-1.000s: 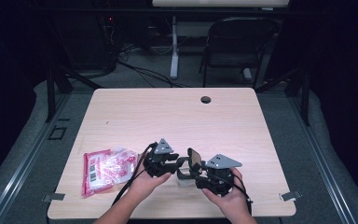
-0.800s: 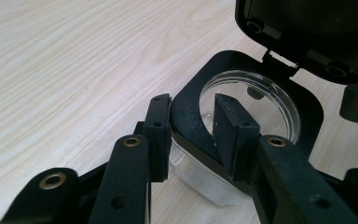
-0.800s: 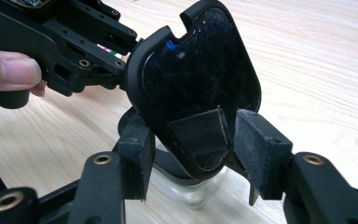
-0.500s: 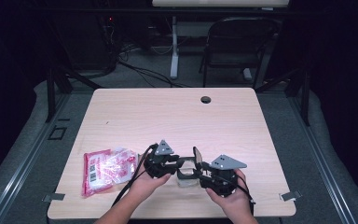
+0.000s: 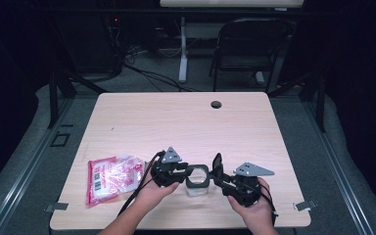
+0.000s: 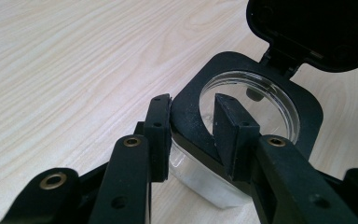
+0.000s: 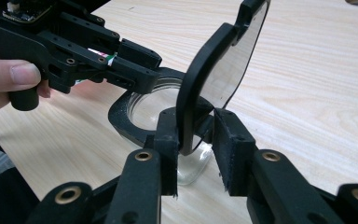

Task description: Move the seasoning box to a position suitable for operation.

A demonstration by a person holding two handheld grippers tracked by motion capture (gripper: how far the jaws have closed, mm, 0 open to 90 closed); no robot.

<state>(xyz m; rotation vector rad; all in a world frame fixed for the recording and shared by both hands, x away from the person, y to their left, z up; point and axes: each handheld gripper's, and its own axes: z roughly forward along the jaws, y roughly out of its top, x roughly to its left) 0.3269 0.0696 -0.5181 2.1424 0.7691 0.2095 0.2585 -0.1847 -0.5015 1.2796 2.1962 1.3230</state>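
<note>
On the pale wooden desk [image 5: 254, 122], near its front edge, a clear jar [image 5: 197, 184] stands between both tools, the left tool [image 6: 193, 126] clamping its black rim while the right tool's [image 7: 194, 135] just-closing jaws bracket the upright hinged lid [image 7: 214, 79].

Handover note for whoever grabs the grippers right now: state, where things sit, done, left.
Left gripper: clamped on the black rim of the clear container, one jaw outside, one inside the opening.
Right gripper: jaws have just been closing around the hinged lid, which stands upright between them; the left pad looks on it, a small gap at the right.
Container stands on the table, near front edge. Red-and-white packet lies to its left, untouched.
Done: lid open.
Left: probably the packet; unclear.
</note>
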